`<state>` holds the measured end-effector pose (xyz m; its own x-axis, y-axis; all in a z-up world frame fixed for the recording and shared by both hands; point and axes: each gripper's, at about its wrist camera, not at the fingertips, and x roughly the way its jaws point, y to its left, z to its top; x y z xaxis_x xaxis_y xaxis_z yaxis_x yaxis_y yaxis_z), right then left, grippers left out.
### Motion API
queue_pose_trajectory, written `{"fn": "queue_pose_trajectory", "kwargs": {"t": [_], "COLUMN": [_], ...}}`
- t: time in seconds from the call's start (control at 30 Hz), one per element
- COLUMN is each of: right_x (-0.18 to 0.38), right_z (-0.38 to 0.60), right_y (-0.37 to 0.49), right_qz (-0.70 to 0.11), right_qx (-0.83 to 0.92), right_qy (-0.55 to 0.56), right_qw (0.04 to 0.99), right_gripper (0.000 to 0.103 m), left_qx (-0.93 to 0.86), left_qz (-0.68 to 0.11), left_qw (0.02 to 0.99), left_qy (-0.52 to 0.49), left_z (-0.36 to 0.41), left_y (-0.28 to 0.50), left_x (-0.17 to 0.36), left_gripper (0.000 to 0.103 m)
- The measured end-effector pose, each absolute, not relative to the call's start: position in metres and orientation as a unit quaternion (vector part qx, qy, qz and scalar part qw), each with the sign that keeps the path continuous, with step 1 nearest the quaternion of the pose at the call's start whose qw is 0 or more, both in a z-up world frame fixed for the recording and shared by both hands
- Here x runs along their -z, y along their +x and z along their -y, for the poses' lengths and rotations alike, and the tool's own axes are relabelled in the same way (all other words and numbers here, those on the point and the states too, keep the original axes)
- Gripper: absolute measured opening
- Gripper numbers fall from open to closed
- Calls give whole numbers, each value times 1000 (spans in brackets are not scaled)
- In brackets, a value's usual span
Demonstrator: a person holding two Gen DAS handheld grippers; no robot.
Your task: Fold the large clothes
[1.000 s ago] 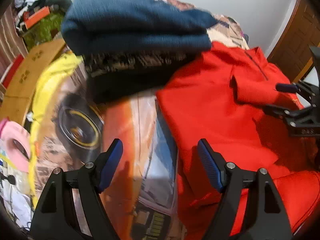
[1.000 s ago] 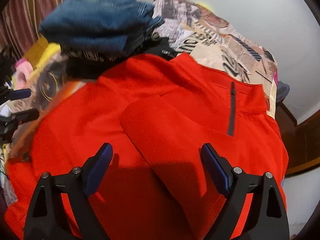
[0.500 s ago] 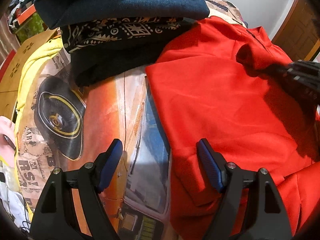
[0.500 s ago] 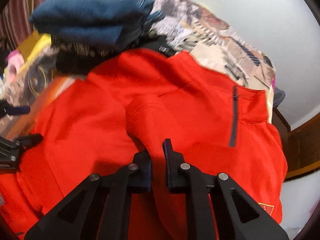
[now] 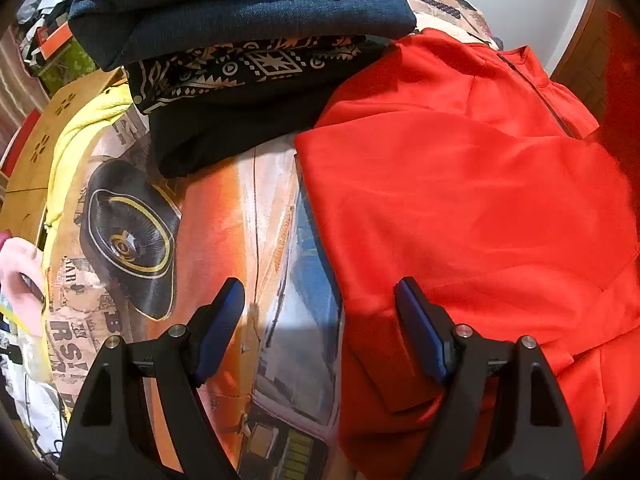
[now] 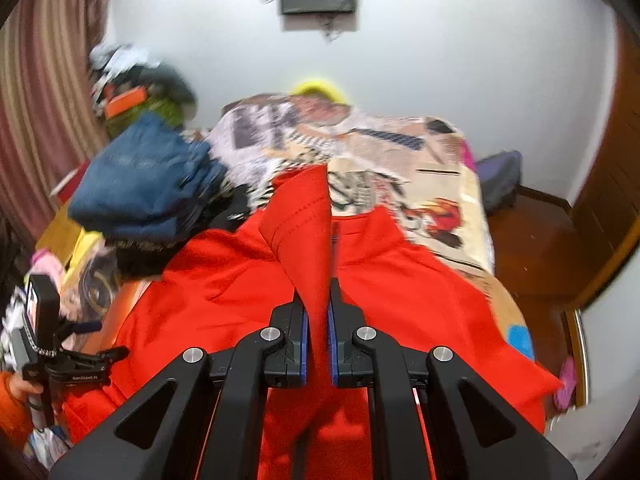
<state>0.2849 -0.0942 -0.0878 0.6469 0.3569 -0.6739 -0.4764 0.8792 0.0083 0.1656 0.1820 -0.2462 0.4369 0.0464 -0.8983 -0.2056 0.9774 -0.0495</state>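
At nine o'clock of the left wrist view the printed bedspread (image 5: 240,220) shows a car wheel; at twelve sits a stack of folded clothes (image 5: 248,24). The left gripper (image 5: 320,320) hangs with fingers spread wide, grasping nothing, over the edge of the red pullover (image 5: 460,208). The pullover is bright red, smooth and zip-necked, spread flat from centre to three o'clock. The right gripper (image 6: 317,316) is clenched on its lifted sleeve (image 6: 304,232), which rises toward twelve o'clock.

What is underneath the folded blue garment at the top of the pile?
Under the blue garment lies a black patterned cloth, then a plain black layer, resting on the printed bedspread. Anything deeper is covered.
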Motion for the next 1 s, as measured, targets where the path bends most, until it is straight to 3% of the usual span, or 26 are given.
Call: {"fn": "queue_pose_trajectory", "kwargs": {"t": [0.5,0.73,1.0], "right_x": [148,170,154], "right_z": [212,229,271], "right_y": [281,272,259], "right_qz": [-459,-515,-486], "right_qx": [-143,-141,-126], "right_qy": [62,68,91], "right_qw": [875,843,860], "right_gripper": [7,27,42], "left_qx": [-89,-106,-108], "left_qz": [-532,-532,-490], "left_qw": [840,840,865], "left_qy": [-64,-34,-14], "left_z": [-180,-177,-164], "left_y": [166,169,183], "left_x": [246,232,181], "left_gripper": [79,79,79]}}
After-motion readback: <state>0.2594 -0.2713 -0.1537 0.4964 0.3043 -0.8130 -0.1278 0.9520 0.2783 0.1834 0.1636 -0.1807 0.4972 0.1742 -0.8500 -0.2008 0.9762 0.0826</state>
